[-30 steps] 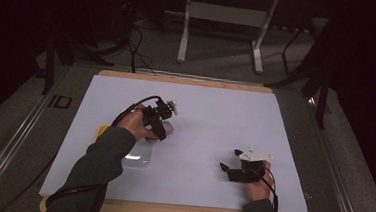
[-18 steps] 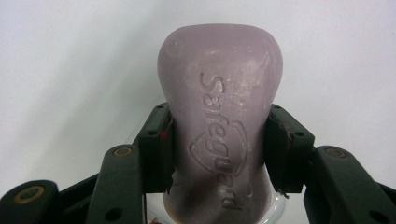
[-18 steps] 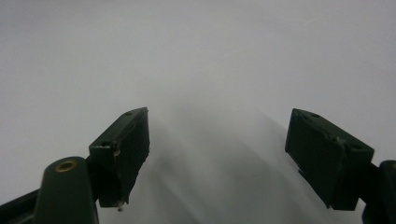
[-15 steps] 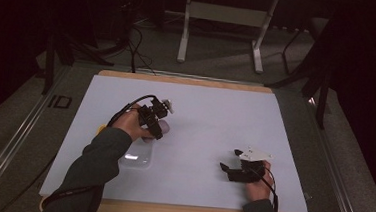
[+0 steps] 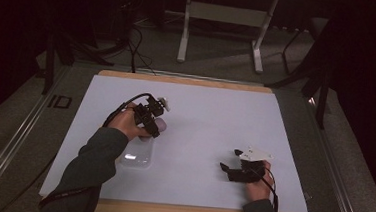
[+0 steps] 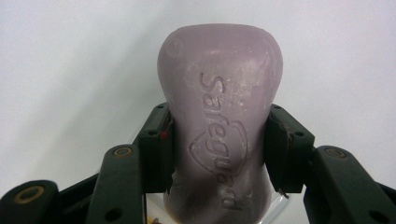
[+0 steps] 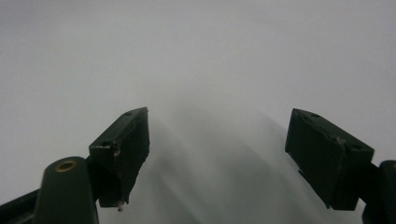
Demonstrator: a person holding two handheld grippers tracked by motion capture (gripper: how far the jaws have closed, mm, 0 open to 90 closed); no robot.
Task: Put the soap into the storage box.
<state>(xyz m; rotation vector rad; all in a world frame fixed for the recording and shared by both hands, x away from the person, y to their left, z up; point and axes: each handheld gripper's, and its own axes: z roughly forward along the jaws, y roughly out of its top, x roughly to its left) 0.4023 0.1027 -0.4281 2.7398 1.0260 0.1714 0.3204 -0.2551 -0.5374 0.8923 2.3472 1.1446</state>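
Note:
A pale purple bar of soap (image 6: 219,116), stamped with a brand name, stands gripped between the two black jaws of my left gripper (image 6: 218,149). From above, the left gripper (image 5: 155,125) hovers over the white mat left of centre, the soap (image 5: 158,124) at its tip. Just below it lies a clear plastic box (image 5: 136,155), partly under the hand. My right gripper (image 5: 228,168) rests low on the mat at the front right. In its own view the right gripper (image 7: 217,156) is open, jaws wide apart over bare white surface.
The white mat (image 5: 200,112) covers a wooden table (image 5: 188,80) with its edges showing front and back. A metal rail (image 5: 18,134) runs along the left side. Dark floor, cables and a white stand (image 5: 222,18) lie beyond the table.
The left hand with the soap has drifted slightly up and away from the clear box. The right gripper has stayed put.

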